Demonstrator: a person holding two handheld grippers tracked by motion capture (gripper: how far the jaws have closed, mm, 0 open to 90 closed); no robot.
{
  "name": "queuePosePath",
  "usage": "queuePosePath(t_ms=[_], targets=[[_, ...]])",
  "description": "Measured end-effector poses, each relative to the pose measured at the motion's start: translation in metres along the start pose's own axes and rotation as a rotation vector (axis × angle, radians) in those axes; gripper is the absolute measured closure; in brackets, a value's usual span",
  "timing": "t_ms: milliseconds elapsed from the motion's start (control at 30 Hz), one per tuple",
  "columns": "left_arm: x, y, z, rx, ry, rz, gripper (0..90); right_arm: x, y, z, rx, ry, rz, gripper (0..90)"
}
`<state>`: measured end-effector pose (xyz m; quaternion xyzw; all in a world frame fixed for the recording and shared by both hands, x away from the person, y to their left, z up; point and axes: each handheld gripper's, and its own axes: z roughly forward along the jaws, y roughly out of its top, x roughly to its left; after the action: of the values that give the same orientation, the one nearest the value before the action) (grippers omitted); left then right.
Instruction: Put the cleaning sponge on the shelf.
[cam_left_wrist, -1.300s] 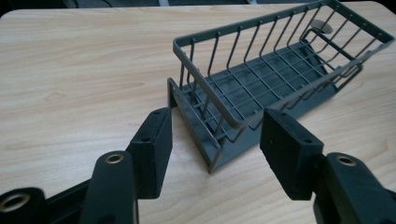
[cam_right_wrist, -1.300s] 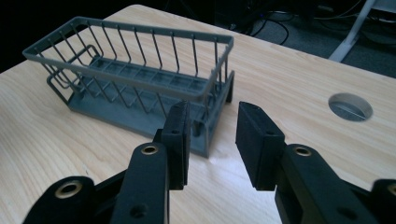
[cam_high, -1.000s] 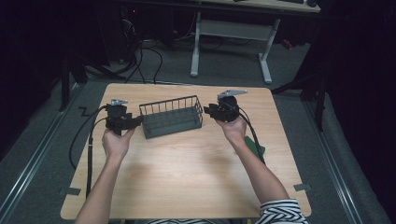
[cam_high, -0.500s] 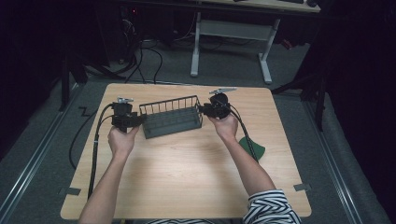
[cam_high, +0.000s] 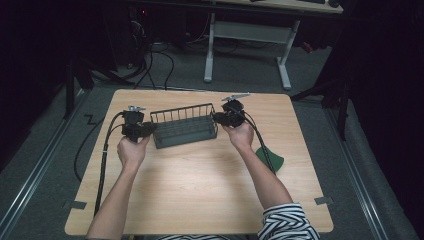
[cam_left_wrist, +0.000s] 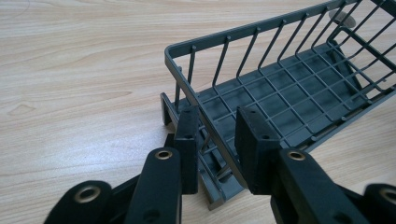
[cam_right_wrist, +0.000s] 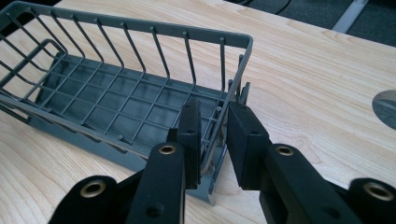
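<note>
Grey wire basket (cam_high: 185, 131) stands on the pale wooden desk (cam_high: 200, 190), nearer the far edge than the near one and about midway between the left and right edges. The left gripper (cam_high: 146, 130) meets the basket's left end. Its fingers (cam_left_wrist: 187, 140) have just been closing, and in the left gripper view they are clamped on the end wall, one finger inside and one outside. The right gripper (cam_high: 218, 118) meets the opposite end, and its fingers (cam_right_wrist: 190, 135) have likewise just drawn in and pinch the wire wall between them. A hand holds each gripper, forearms coming in from the near edge. A dark green object (cam_high: 271, 159) lies on the desk toward the right edge, just beside the right forearm.
</note>
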<state>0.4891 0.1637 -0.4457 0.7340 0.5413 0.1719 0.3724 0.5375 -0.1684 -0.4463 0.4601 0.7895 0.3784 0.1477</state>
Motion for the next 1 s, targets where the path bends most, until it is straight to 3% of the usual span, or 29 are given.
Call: queuePosePath(t_ms=[300,400,500,700,867,1000], targets=[[-0.011,-0.006,-0.007,-0.006,-0.038,0.025,71.3,-0.002,-0.004,-0.01,0.023,-0.014,-0.021,77.2],[-0.018,-0.01,-0.011,-0.007,-0.044,0.052,72.5,-0.004,-0.012,-0.017,0.014,0.0,0.0,77.1],[-0.021,-0.013,-0.013,-0.009,-0.059,0.053,72.5,-0.005,-0.02,-0.024,0.005,0.014,0.011,76.8],[-0.03,-0.021,-0.018,-0.02,-0.073,0.05,72.6,-0.006,-0.028,-0.034,0.011,0.013,0.001,76.6],[-0.036,-0.023,-0.022,-0.009,-0.063,0.084,72.2,-0.001,-0.034,-0.041,0.011,0.002,-0.036,76.0],[-0.038,-0.028,-0.025,-0.012,-0.094,0.067,72.0,-0.001,-0.037,-0.046,0.026,0.004,-0.047,75.7]])
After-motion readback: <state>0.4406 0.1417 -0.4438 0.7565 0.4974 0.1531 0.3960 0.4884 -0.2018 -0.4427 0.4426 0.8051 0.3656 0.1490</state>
